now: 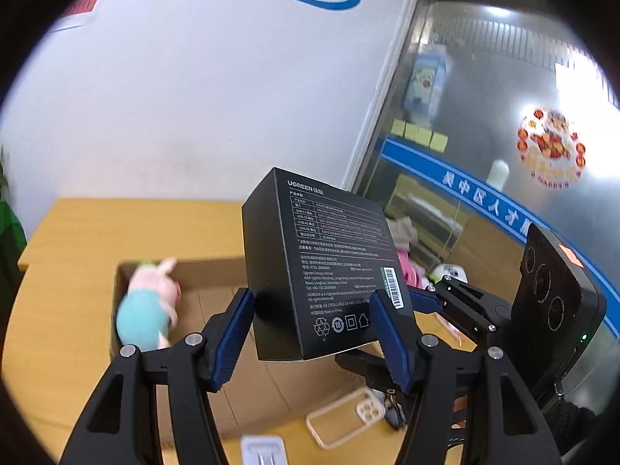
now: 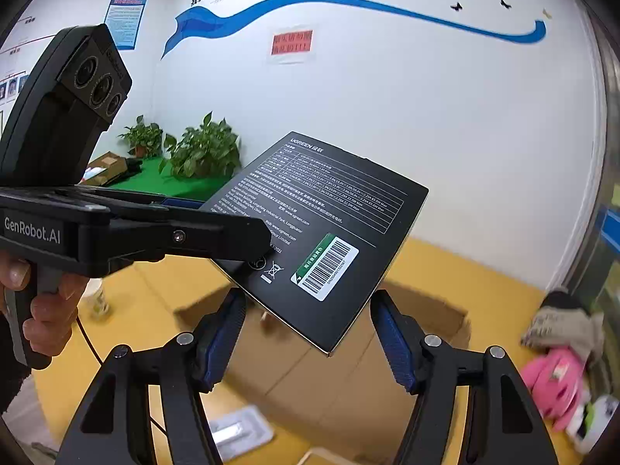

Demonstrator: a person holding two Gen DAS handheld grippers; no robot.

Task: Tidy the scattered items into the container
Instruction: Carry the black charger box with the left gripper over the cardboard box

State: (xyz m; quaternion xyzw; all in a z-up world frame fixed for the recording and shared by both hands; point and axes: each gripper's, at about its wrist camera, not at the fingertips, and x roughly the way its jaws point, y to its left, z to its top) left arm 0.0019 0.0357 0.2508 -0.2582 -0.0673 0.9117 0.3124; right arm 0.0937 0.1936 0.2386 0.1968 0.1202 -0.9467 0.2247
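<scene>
A: We're holding the black box (image 1: 321, 267) up in the air with the left hand-held gripper (image 1: 312, 333), its blue pads pinching the box's lower sides. It's hanging above the open cardboard container (image 1: 217, 298) on the desk (image 1: 77, 232).

B: And the right hand-held gripper (image 2: 308, 339)? We're seeing it spread wide, with nothing between its pads; the box's corner is floating just above the gap, and whether it's touching we cannot tell.

A: Agreed. The plush pig (image 1: 149, 306) is already lying at the container's left end, so that side is taken.

B: What are we worrying about, then?

A: We're gripping only the bottom part of a tall, smooth box, and it's tilting. If the pinch is loosening early, it's probably going to pivot and drop edge-first, maybe hitting the container's wall and tumbling onto the desk.

B: We're also working close together; the right gripper could be knocking the box loose. The clear phone case (image 1: 341, 416) is waiting beside the container.
</scene>
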